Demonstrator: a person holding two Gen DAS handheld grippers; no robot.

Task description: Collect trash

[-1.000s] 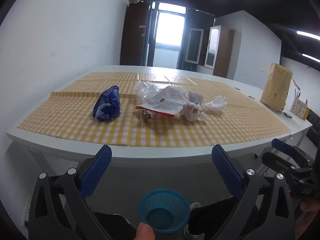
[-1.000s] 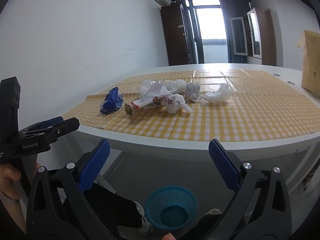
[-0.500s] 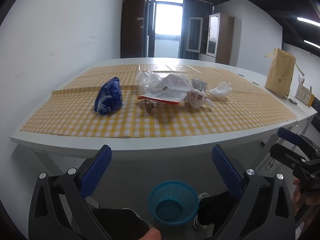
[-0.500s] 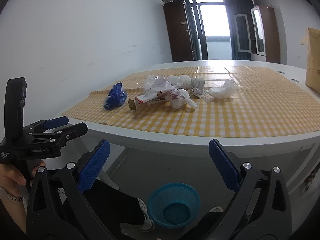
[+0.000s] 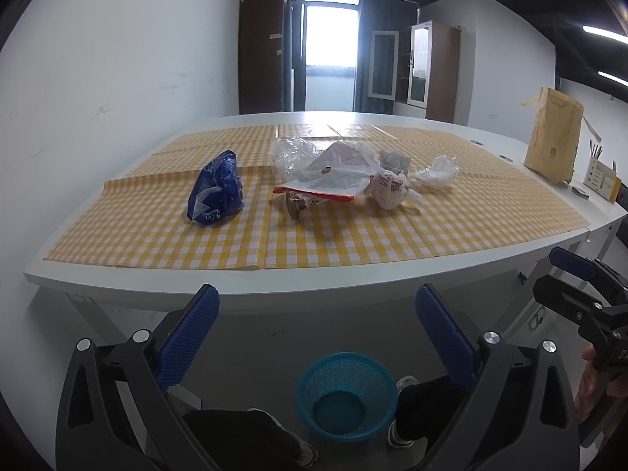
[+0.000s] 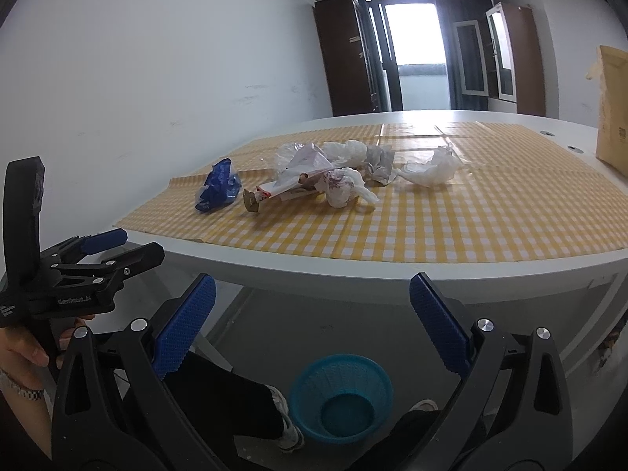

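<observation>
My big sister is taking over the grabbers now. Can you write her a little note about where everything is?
Left gripper: jaws open, holding nothing, short of the table.
Right gripper: the same.
Trash: blue bag, red-edged wrapper, clear bag and white crumpled bags all lie on the checked cloth.
Basket: on the floor below, looks empty.
Done: nothing collected.
Left: every piece into the basket.

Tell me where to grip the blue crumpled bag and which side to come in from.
Grip the blue crumpled bag across its raised upper ridge, coming from the near table edge with the left gripper. It stands apart from the pile, so its near and left sides look unobstructed.
</observation>
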